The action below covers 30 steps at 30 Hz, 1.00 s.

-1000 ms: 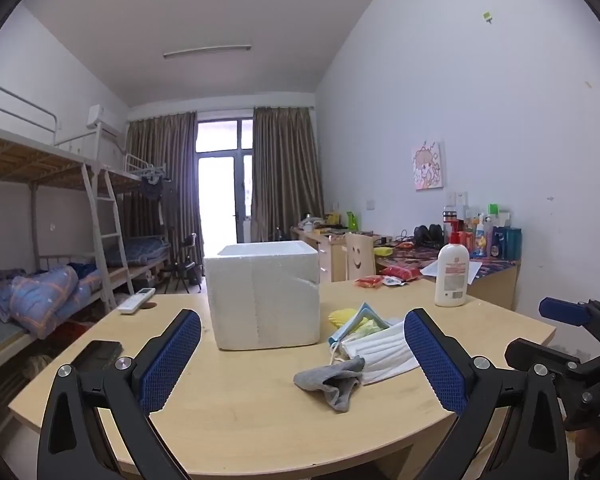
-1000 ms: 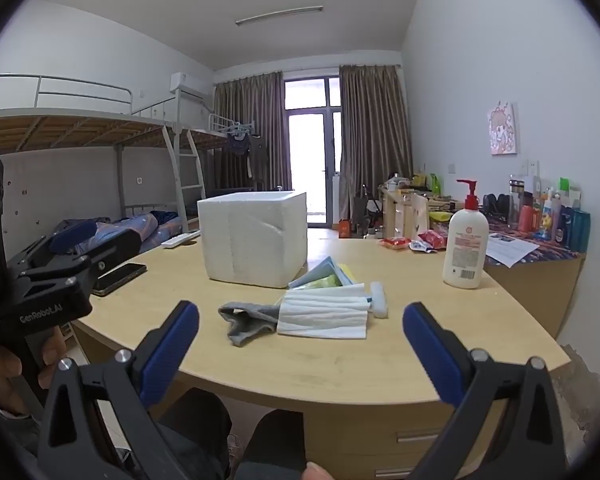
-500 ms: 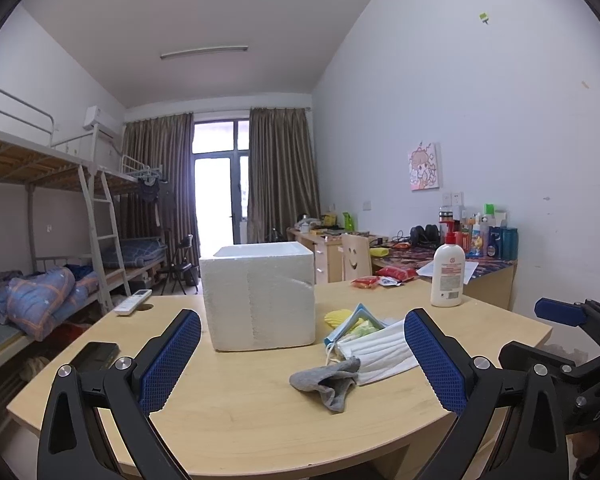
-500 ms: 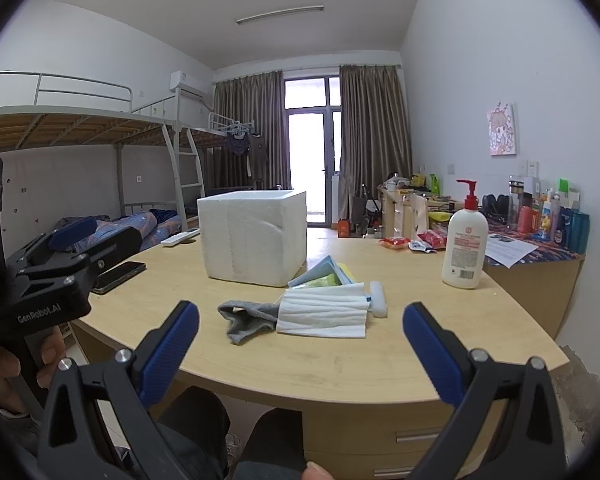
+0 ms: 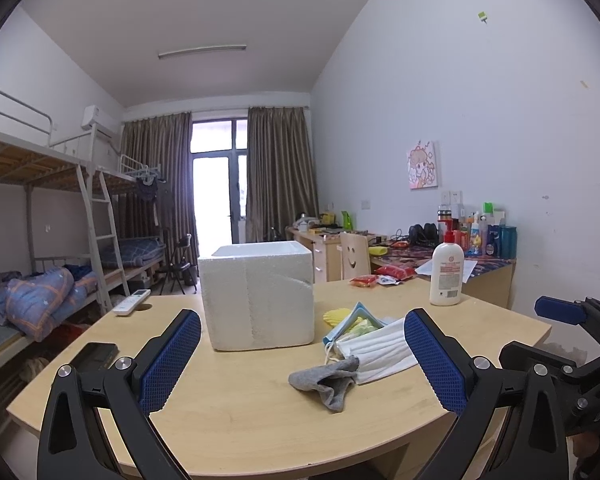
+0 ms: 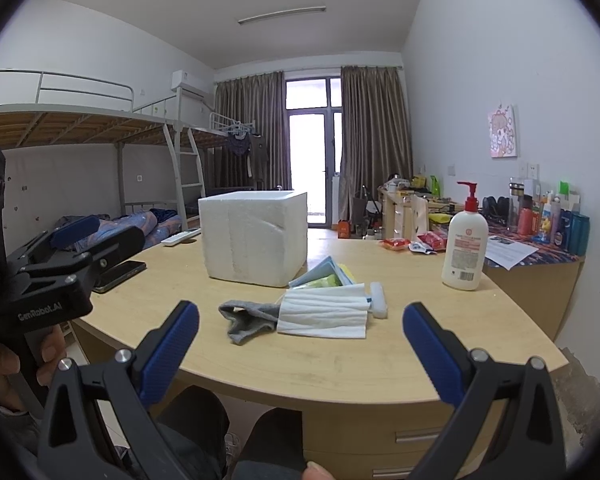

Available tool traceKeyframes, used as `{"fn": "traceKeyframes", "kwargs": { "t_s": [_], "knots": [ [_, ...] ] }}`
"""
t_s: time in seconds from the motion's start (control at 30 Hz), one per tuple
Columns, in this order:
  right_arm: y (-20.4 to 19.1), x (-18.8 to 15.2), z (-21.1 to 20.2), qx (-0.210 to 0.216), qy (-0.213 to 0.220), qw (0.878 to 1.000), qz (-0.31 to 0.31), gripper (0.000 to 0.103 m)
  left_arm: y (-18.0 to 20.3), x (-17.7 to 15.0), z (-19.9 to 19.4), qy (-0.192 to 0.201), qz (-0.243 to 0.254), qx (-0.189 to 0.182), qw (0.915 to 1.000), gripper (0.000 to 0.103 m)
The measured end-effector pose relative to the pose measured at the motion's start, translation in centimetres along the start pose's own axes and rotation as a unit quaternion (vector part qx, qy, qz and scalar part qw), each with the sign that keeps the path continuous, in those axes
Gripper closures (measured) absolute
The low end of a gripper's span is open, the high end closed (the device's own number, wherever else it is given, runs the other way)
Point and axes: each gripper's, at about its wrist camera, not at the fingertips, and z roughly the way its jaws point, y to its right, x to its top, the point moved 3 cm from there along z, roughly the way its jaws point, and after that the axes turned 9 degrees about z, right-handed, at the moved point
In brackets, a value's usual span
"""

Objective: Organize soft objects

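Both grippers are held spread wide and empty above the near edge of the table: my left gripper frames the sock and masks between its blue pads, and my right gripper sits further back, off the table's near rim. The grey sock lies crumpled near the front, its far end touching the stack of white masks just right of it. Behind the masks, a blue packet and yellow items rest against the foam box, which stands open-topped at mid-table. A lotion bottle stands far right, well apart. A phone lies at the left edge, a remote beyond it.
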Motion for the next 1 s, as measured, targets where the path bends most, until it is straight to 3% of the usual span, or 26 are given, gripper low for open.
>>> {"fn": "traceKeyframes", "kwargs": {
  "t_s": [1.0],
  "knots": [
    [-0.26, 0.26, 0.52, -0.001, -0.004, 1.0, -0.003, 0.0, -0.68, 0.27, 0.33, -0.004, -0.006, -0.001, 1.0, 0.001]
  ]
}}
